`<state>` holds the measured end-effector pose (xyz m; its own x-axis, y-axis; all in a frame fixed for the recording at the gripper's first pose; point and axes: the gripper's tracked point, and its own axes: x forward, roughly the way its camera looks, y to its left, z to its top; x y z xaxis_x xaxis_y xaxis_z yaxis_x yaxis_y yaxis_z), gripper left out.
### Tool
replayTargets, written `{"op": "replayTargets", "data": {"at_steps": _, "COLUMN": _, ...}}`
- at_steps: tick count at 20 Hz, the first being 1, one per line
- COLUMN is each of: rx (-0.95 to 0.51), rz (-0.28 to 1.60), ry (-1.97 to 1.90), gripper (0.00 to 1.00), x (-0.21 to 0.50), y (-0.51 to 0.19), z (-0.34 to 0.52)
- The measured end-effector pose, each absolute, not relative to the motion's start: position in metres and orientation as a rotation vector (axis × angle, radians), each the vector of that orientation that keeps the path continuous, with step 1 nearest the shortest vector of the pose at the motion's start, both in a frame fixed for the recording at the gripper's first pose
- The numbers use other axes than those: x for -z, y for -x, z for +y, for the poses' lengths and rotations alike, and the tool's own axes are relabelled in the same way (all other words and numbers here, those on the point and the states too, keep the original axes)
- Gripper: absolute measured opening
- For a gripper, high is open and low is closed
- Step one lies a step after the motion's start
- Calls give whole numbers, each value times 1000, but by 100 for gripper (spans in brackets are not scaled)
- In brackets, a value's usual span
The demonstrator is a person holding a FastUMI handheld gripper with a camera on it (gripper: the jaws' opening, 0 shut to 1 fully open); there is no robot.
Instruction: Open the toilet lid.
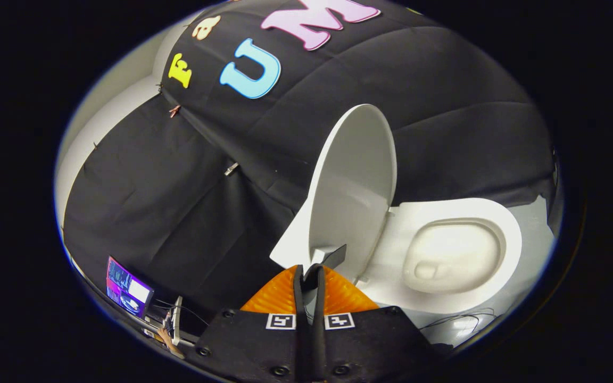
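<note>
The white toilet lid stands raised, leaning back against the black cloth wall. Its inner face is turned toward the seat and the open bowl, which lie beside it. My gripper is shut, its two fingers pressed together with nothing visible between them. The tips sit right at the lid's near edge, by the hinge end, and cast a dark shadow on the lid's inner face.
A lit laptop screen and a person's hand are off to the side of the gripper body. Thin cables lie near the toilet's base. A white wall rises behind the cloth.
</note>
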<state>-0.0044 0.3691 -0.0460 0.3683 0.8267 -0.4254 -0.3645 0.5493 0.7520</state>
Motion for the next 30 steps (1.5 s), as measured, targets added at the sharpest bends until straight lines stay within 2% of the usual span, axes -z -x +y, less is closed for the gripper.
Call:
{"op": "replayTargets", "data": {"at_steps": 18, "rx": -938, "rz": 883, "ry": -548, "gripper": 5, "x": 24, "y": 6, "z": 501}}
{"op": "replayTargets", "data": {"at_steps": 28, "rx": -942, "rz": 919, "ry": -484, "gripper": 5, "x": 25, "y": 4, "z": 583}}
{"op": "replayTargets", "data": {"at_steps": 30, "rx": -954, "rz": 911, "ry": -469, "gripper": 10, "x": 27, "y": 11, "z": 594}}
